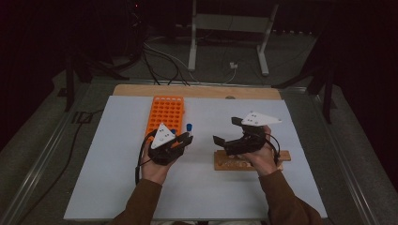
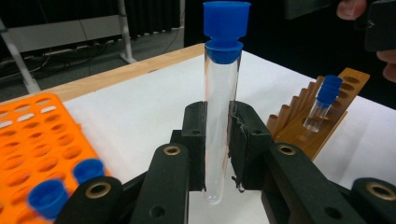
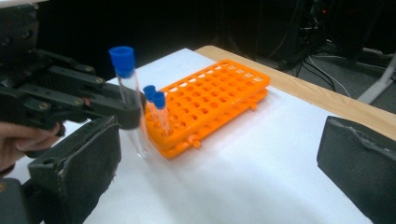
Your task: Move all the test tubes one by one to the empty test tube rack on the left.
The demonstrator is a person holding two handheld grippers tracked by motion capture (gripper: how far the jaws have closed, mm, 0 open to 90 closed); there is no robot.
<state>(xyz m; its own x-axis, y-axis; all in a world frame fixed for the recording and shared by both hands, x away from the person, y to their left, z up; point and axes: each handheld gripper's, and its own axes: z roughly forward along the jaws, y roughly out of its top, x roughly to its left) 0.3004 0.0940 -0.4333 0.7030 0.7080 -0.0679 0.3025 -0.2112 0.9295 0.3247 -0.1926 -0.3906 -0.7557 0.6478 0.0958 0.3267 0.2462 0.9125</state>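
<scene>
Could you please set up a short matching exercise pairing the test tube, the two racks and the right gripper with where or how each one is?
Things:
1. test tube
2. orange rack
3. wooden rack
4. right gripper

States:
a. jaws wide open, nothing between them
b. holds two blue-capped tubes at its near end
c. clamped upright in the left gripper
d. holds one capped tube

Pairs: 1-c, 2-b, 3-d, 4-a

Counting four blue-capped test tubes total: one clamped upright in the left tool, two standing in the orange rack, one in the wooden rack. Two racks then, two tools (right tool gaping wide), two hands, one white table.
</scene>
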